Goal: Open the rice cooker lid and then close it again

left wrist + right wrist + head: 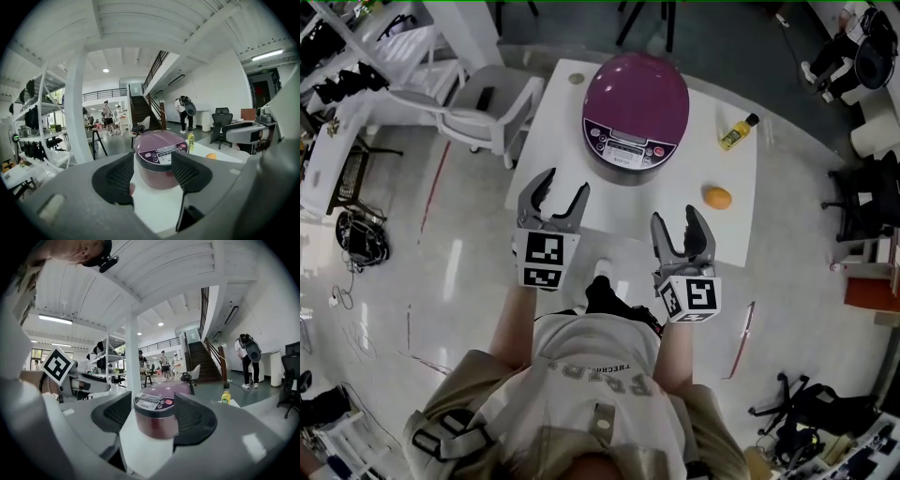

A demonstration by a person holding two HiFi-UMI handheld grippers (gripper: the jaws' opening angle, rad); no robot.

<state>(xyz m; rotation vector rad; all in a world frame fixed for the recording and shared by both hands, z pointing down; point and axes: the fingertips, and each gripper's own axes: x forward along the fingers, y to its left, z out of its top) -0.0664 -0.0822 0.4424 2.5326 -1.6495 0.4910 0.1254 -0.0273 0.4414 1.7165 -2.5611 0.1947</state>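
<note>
A purple rice cooker (636, 108) with a grey control panel stands on the white table (572, 150), its lid down. My left gripper (554, 199) hovers at the table's near left edge, jaws apart with nothing between them. My right gripper (682, 228) hangs over the table's near edge to the right, also open and empty. In the left gripper view the cooker (159, 157) shows between the jaws, well ahead of them. In the right gripper view the cooker (157, 414) likewise sits ahead, framed by the jaws. Neither gripper touches it.
An orange fruit (717, 197) and a small yellow bottle (737, 132) lie on the table's right side. A white chair (483, 108) stands left of the table. Office chairs (862, 202) and clutter line the room's right; people stand far off.
</note>
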